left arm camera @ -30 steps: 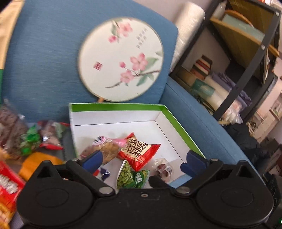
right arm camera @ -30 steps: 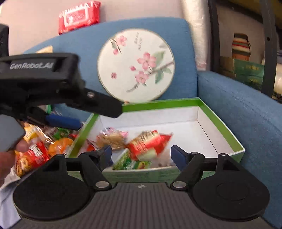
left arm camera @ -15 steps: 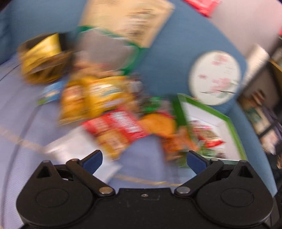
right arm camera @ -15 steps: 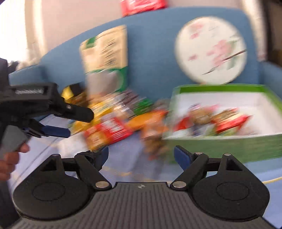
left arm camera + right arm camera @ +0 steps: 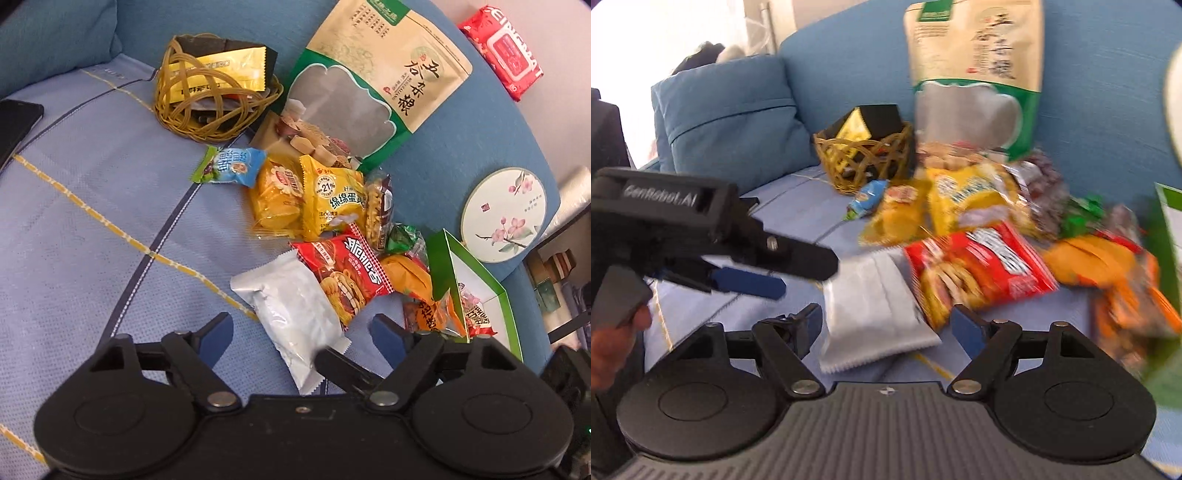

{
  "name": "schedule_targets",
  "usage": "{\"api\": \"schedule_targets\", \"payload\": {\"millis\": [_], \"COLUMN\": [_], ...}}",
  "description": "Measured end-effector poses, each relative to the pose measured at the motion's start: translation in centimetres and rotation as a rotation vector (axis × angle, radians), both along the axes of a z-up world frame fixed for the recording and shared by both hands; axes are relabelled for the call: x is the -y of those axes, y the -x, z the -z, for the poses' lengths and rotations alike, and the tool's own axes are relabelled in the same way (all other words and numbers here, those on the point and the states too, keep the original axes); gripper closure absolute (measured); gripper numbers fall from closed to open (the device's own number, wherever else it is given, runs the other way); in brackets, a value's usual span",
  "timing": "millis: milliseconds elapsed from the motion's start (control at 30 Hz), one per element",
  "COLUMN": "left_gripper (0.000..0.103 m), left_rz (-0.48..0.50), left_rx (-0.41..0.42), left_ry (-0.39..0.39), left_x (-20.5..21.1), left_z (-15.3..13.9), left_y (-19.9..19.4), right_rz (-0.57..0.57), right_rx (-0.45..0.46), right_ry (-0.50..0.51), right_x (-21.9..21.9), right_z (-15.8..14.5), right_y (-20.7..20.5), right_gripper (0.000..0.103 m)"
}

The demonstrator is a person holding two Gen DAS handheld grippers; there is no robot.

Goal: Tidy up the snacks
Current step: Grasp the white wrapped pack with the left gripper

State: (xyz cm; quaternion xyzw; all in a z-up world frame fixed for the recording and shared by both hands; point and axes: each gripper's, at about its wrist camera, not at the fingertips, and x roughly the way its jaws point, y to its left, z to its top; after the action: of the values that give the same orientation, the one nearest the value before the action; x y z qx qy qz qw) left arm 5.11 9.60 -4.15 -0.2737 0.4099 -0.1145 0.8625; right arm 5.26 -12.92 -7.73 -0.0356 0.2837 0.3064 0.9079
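Lying nearest both tools, the plain silver foil snack packet (image 5: 295,314) rests flat on the light blue seat cover (image 5: 92,240), its far-right edge tucked under or touching the red biscuit packet (image 5: 343,273). It appears to be the next item to collect, though that is a judgement from position only.

The left gripper (image 5: 301,328) hovers above the packet's near end with its jaws apart and empty; the blue fingertips (image 5: 218,328) straddle the packet without visible contact. The right gripper (image 5: 886,325) is likewise spread wide and empty, with the same packet (image 5: 871,306) between its fingers. The left tool (image 5: 746,273) shows at the left of the right wrist view, held by a hand (image 5: 613,343).

Further out lies the snack pile: two yellow packets (image 5: 306,199), a small blue-and-green sweet wrapper (image 5: 229,166), and an orange packet (image 5: 410,277). At the right stands the green-rimmed white cardboard box (image 5: 506,306), already holding several snacks. At the far side are a woven wicker basket (image 5: 207,99) and a large beige-and-green pouch (image 5: 373,77) leaning on the blue sofa back (image 5: 480,129).

Risks from here:
- Foil is slick and the packet is puffy; a shallow pinch at the crimped edge may slip.
- Closing too far right may catch the overlapping red packet and drag it along.
- Both tools aim at one packet; simultaneous closing may cause a collision.
- The right wrist view is blurred at its right side, so alignment there cannot be confirmed.
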Motion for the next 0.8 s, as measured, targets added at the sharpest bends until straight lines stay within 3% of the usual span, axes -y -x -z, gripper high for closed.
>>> {"api": "schedule_targets", "payload": {"millis": [100, 167, 300, 367, 533, 667, 800], "left_gripper": [0.0, 0.008, 0.01, 0.02, 0.02, 0.02, 0.02], "left_rz": [0.007, 0.018, 0.038, 0.052, 0.052, 0.031, 0.031], "left_rx": [-0.014, -0.023, -0.029, -0.033, -0.032, -0.023, -0.032], "left_ry": [0.01, 0.021, 0.001, -0.007, -0.029, -0.019, -0.021], "left_x": [-0.2, -0.2, 0.3, 0.5, 0.3, -0.5, -0.8], "left_z": [0.7, 1.2, 1.8, 2.0, 2.0, 1.5, 1.6], "left_y": [-0.3, -0.6, -1.1, -1.4, -1.7, -1.4, -1.5], "right_rz": [-0.026, -0.04, -0.12, -0.095, -0.062, -0.103, -0.129], "right_rx": [0.005, -0.036, -0.054, -0.035, -0.025, 0.016, -0.051], "right_ry": [0.034, 0.043, -0.008, -0.004, -0.013, -0.003, -0.015], "right_x": [-1.4, -1.7, -1.0, -0.8, -1.0, -2.6, -3.1], "right_z": [0.6, 0.9, 0.4, 0.2, -0.2, 0.2, 1.3], "right_y": [-0.9, -0.5, 2.1, 2.8, 1.5, 0.2, 0.0], "right_gripper": [0.0, 0.0, 0.0, 0.0, 0.0, 0.0, 0.0]}}
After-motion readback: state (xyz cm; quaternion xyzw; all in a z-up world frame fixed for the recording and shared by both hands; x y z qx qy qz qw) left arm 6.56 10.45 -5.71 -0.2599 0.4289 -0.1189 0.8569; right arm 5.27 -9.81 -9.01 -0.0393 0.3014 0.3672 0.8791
